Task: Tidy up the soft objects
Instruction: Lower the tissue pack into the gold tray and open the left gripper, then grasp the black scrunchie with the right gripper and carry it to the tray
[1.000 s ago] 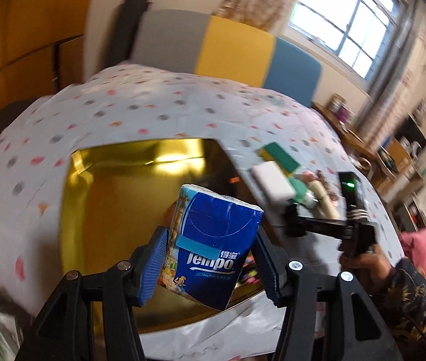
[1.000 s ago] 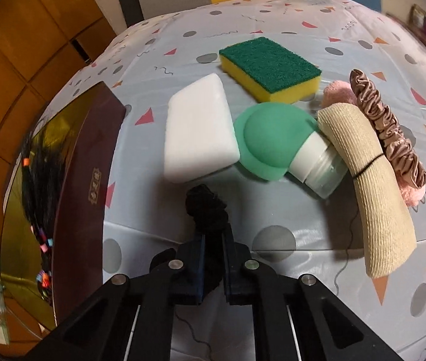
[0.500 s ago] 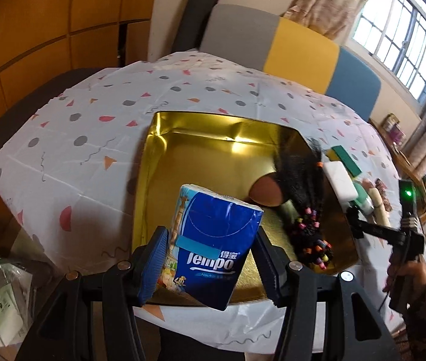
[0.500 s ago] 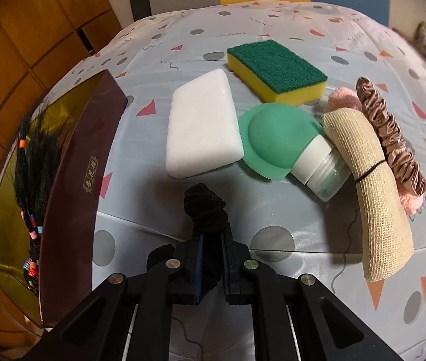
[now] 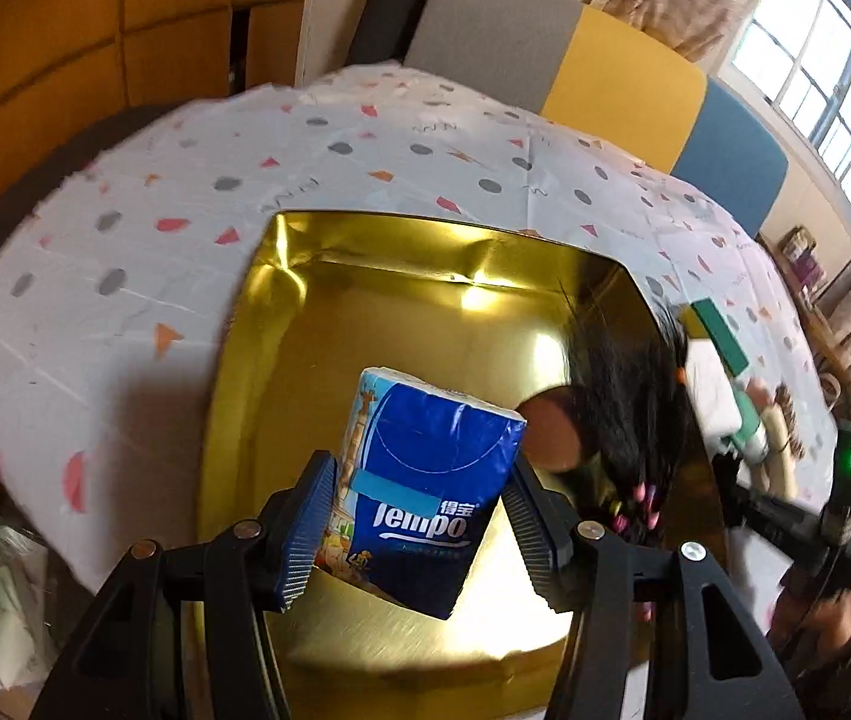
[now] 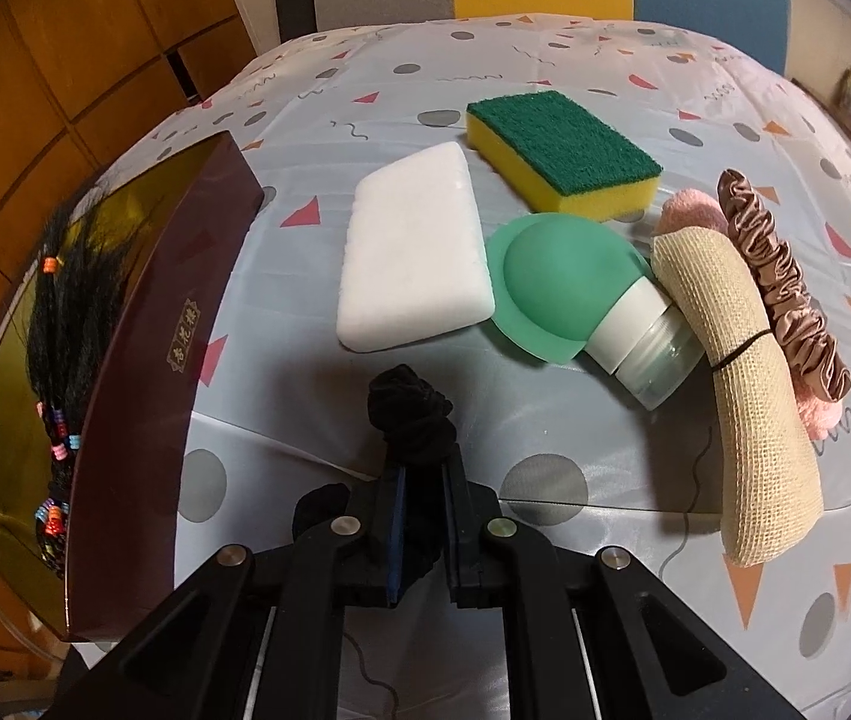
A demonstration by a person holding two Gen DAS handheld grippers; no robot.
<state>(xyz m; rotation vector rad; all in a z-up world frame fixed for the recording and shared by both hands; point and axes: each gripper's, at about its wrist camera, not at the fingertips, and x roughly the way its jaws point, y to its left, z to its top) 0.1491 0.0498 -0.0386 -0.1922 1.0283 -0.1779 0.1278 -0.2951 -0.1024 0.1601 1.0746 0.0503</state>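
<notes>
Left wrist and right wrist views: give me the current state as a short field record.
left gripper: shut on blue tissue pack, held above gold box
right gripper: shut on black scrunchie
in box: black wig with coloured beads
on table: white sponge, green-yellow sponge, green bottle, beige roll, brown scrunchie

Glossy plastic wraps the tissue pack (image 5: 425,492) above the mirror-bright gold box (image 5: 365,312); the sponge (image 6: 563,150) looks rough.
</notes>
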